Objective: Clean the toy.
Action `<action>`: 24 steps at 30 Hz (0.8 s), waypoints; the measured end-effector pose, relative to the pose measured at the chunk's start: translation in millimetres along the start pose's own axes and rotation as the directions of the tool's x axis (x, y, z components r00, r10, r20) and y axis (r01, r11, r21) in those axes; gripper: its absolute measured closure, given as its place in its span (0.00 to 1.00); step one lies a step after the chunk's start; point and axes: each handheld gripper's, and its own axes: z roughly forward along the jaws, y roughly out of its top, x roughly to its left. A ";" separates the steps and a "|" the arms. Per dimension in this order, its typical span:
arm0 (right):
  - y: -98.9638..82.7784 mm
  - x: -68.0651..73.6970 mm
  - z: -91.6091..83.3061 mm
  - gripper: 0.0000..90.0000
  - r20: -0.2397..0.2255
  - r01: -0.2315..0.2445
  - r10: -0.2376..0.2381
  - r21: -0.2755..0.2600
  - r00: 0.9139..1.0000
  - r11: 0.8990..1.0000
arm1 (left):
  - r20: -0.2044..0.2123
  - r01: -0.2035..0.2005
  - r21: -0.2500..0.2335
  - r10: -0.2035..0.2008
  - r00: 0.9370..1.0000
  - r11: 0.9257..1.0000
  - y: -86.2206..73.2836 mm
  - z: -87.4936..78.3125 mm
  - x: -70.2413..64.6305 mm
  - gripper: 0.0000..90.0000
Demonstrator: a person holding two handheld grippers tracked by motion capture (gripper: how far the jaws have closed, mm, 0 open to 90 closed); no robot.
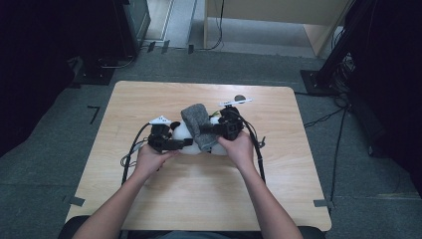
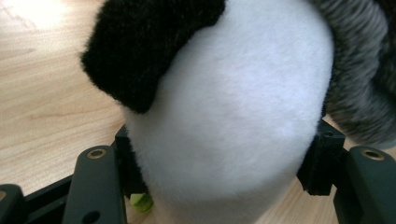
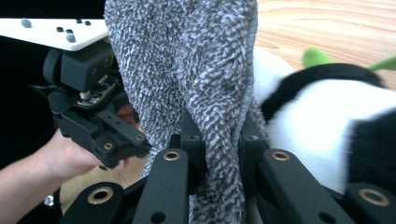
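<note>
A black and white plush panda (image 1: 185, 134) lies mid-table with a grey fuzzy cloth (image 1: 198, 123) draped over it. My left gripper (image 1: 171, 143) has its jaws pressed on either side of the panda's white body (image 2: 224, 116), under a black limb (image 2: 144, 42). My right gripper (image 1: 215, 130) is shut on a fold of the grey cloth (image 3: 196, 84), which rises between its jaws. The panda (image 3: 327, 121) sits just right of that fold, and the left gripper (image 3: 88, 112) and its hand show behind the cloth.
The wooden table (image 1: 199, 199) has free room in front and at both sides. A small dark round object (image 1: 240, 98) lies near the far edge. Cables (image 1: 259, 149) trail from both grippers. Dark stands and equipment surround the table on the floor.
</note>
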 end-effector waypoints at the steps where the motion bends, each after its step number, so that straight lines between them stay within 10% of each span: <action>1: -0.2 -0.3 -3.8 0.88 0.011 -0.001 0.001 0.002 1.000 1.000 | 0.002 0.000 0.000 0.000 1.000 1.000 0.0 0.0 0.4 0.38; 17: -10.6 -33.5 -62.9 0.88 0.073 -0.057 0.063 -0.080 0.995 0.995 | 0.019 -0.025 -0.033 0.026 0.999 0.999 -3.3 1.1 4.7 0.34; 24: -13.7 -39.1 -61.9 0.87 0.066 -0.045 0.051 -0.091 0.996 0.995 | 0.014 -0.045 -0.054 0.045 0.999 0.998 -5.5 3.0 6.2 0.20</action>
